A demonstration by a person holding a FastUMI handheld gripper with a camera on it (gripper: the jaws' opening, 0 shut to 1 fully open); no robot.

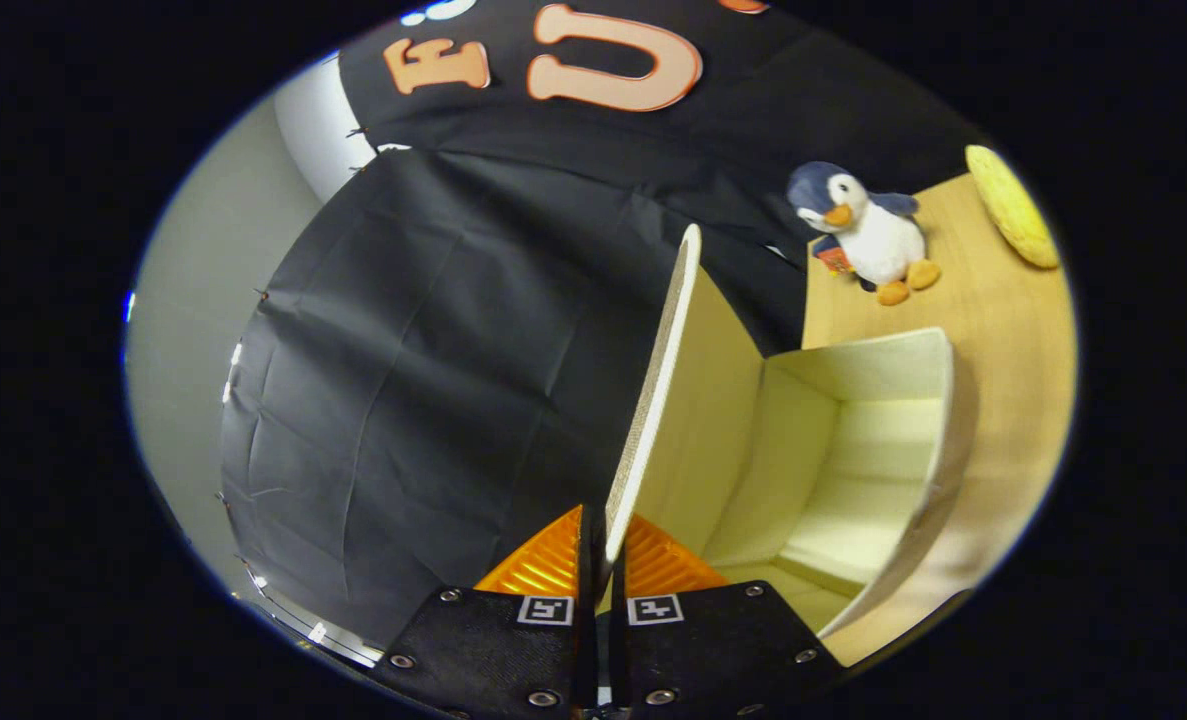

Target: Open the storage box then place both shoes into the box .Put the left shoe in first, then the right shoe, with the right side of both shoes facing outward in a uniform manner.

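Storage box [853, 450] sits open on the wooden bench [1013, 330], its cream interior plain to see, just ahead and to the right of the tongs [601, 545]. And look at the lid [653, 400]: it stands up on edge, a thin cream panel running from between the fingertips away toward the far black cloth wall [433, 350]. The tongs are closed right on that lid, both orange ribbed fingers [543, 560] pressing its near edge from either side, one on the left face, one on the right. The gap between them is no wider than the panel itself.

Inside the box, the floor and walls show pale and bare, with a stepped or folded lining along the bottom; the right wall curves round with a white rim. The inner face of the lid meets the box's back corner, so the box opens like a book toward the right.

Farther off, on the far side of the bench beyond the box, a plush penguin [868, 235] stands upright, blue-grey head, white belly, orange beak and feet, with something small and red tucked by its left side. To its right, at the far right of the bench, lies a yellow oval cushion-like thing [1013, 205], well apart from the box.

Left of the lid, the black cloth drapes across, with a pale grey wall [193, 330] beyond it.
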